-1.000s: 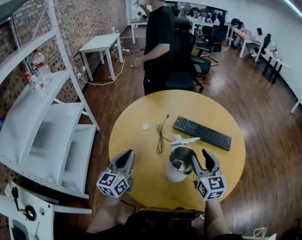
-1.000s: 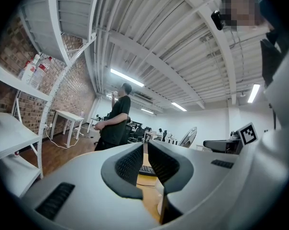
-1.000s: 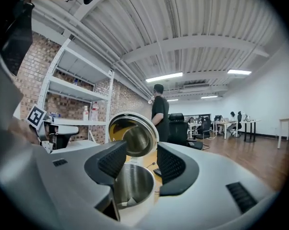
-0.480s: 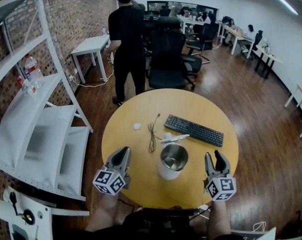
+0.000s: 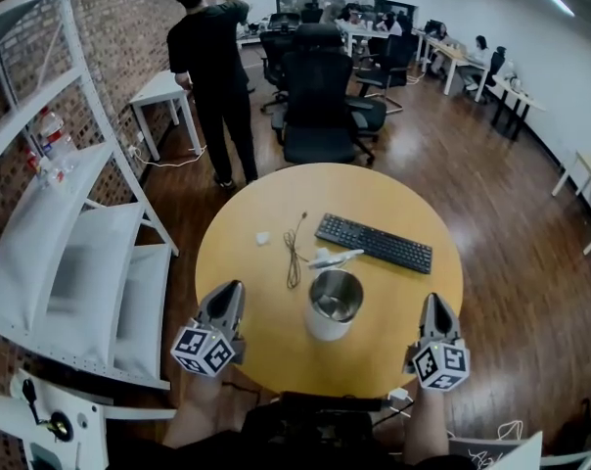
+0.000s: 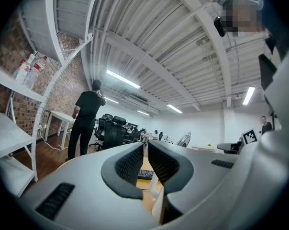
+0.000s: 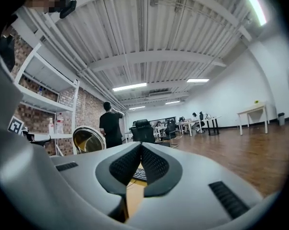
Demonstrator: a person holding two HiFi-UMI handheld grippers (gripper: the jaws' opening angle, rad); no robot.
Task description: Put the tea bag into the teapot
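Note:
The teapot point(image 5: 333, 304), a steel-lined pot with a white body and no lid on, stands on the round yellow table point(image 5: 266, 341) near its front. A small white scrap point(image 5: 262, 237), perhaps the tea bag, lies far left of it. My left gripper point(image 5: 224, 306) hovers at the table's front left, jaws drawn together with only a thin slit and nothing in them. My right gripper point(image 5: 438, 313) is at the front right, well clear of the pot. Its jaws have just been closing and now stand shut and empty. The right gripper view shows its pads point(image 7: 127, 164) meeting, with the teapot point(image 7: 87, 139) to the left.
A black keyboard point(image 5: 374, 243) lies behind the pot, a long white item point(image 5: 335, 258) between them, and a thin cable point(image 5: 294, 253) to the left. White shelving point(image 5: 70, 253) stands left of the table. A person in black point(image 5: 212, 67) and office chairs point(image 5: 320, 106) are beyond.
My right gripper has swung rightward from beside the teapot to the table's front right and its jaws have shut. The person in black has walked away to the left.

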